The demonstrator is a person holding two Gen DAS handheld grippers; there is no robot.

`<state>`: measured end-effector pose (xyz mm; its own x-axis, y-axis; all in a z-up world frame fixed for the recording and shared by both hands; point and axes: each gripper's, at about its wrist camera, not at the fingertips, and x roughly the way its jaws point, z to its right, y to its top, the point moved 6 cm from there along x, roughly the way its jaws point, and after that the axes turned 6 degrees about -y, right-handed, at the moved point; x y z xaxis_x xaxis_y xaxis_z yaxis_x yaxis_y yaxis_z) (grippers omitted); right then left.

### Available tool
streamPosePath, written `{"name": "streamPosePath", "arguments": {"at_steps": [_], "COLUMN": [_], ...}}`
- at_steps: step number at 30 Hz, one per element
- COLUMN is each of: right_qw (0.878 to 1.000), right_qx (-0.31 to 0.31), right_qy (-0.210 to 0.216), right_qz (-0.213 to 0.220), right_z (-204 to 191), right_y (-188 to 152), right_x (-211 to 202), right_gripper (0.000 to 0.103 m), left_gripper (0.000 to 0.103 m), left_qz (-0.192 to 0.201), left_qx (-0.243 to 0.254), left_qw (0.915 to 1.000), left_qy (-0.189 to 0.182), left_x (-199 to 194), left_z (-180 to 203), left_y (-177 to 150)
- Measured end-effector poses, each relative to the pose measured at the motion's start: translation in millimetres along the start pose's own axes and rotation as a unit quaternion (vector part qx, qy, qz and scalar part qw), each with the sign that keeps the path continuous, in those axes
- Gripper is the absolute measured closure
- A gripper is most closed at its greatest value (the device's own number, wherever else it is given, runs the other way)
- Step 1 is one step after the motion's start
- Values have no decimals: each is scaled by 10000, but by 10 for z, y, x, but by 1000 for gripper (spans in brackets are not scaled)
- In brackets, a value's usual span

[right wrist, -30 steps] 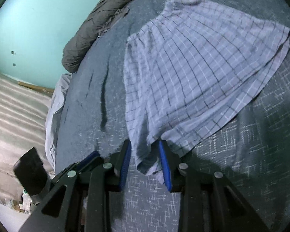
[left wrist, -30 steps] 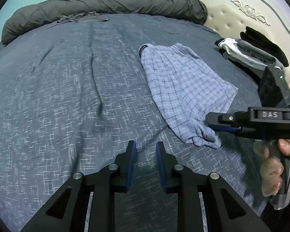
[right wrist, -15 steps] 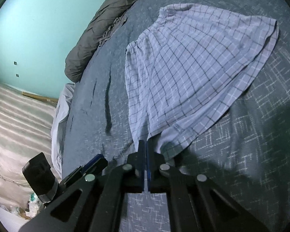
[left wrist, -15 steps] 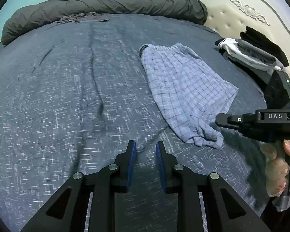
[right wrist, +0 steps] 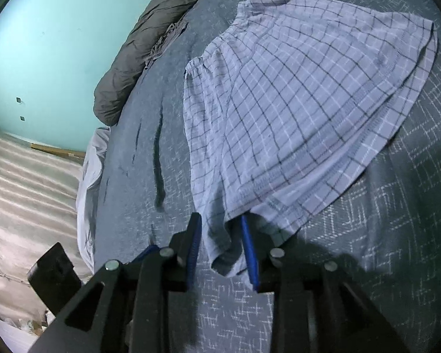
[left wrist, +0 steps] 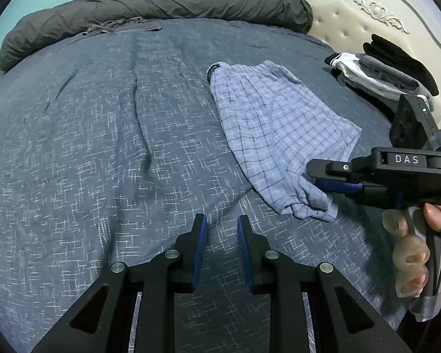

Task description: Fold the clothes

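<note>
Light blue checked shorts (left wrist: 273,123) lie flat on the dark blue bedspread (left wrist: 103,147), waistband toward the far side. In the right wrist view the shorts (right wrist: 294,103) fill the upper right, and their bunched near corner hangs between the jaws of my right gripper (right wrist: 220,216). Those jaws are opening, and the pads do not visibly press on the cloth. From the left wrist view the right gripper (left wrist: 317,173) reaches in from the right at that same corner, held by a person's hand (left wrist: 411,264). My left gripper (left wrist: 222,220) hovers open over bare bedspread, left of the shorts.
A rolled grey duvet (left wrist: 161,3) runs along the bed's far edge. A stack of folded clothes (left wrist: 391,70) sits at the right by the cream headboard (left wrist: 352,20). The bed's left edge (right wrist: 94,176) drops to the floor below a teal wall.
Half a second ago the right gripper's jaws were fully shut just short of the shorts' corner; now they stand apart with the corner between them. The left gripper has not moved.
</note>
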<state>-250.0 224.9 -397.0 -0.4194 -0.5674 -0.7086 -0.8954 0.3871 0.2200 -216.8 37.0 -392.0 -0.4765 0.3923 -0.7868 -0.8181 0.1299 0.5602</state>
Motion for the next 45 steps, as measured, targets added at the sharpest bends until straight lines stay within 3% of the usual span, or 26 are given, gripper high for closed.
{"name": "streamPosePath", "arguments": {"at_steps": [4, 11, 15, 23, 30, 34, 36, 38, 41, 45], "right_qw": [10000, 9995, 9995, 9999, 9999, 9989, 9961, 9910, 9824, 9800], "right_qx": [-18, 108, 184, 117, -3, -179, -270, -244, 7, 335], "right_qy": [-31, 156, 194, -118, -142, -168, -424, -791, -1209, -1274], "right_qz": [18, 239, 173, 36, -10, 390, 726, 1048, 1426, 1494], "right_z": [24, 72, 107, 220, 212, 247, 373, 574, 945, 1283], "right_y": [-27, -15, -43, -72, -36, 167, 336, 518, 781, 950], "right_x": [39, -195, -218, -37, -164, -477, -659, -816, -1016, -1057], "right_gripper": [100, 102, 102, 102, 101, 99, 92, 77, 76, 76], "left_gripper": [80, 80, 80, 80, 78, 69, 69, 69, 69, 69], "left_qz": [2, 11, -12, -15, -28, -21, -25, -56, -139, -284], "left_qx": [-18, -7, 81, 242, 316, 212, 116, 41, -9, 8], "left_qw": [10000, 10000, 9999, 9995, 9990, 9993, 9994, 9995, 9996, 9995], "left_qy": [10, -63, -103, -213, -311, -315, -317, -320, -239, -168], "left_x": [-6, 4, 46, 147, 302, 392, 437, 486, 564, 646], "left_z": [-20, 19, 107, 294, 424, 397, 358, 327, 281, 266], "left_y": [-1, 26, 44, 137, 278, 370, 407, 427, 429, 384]}}
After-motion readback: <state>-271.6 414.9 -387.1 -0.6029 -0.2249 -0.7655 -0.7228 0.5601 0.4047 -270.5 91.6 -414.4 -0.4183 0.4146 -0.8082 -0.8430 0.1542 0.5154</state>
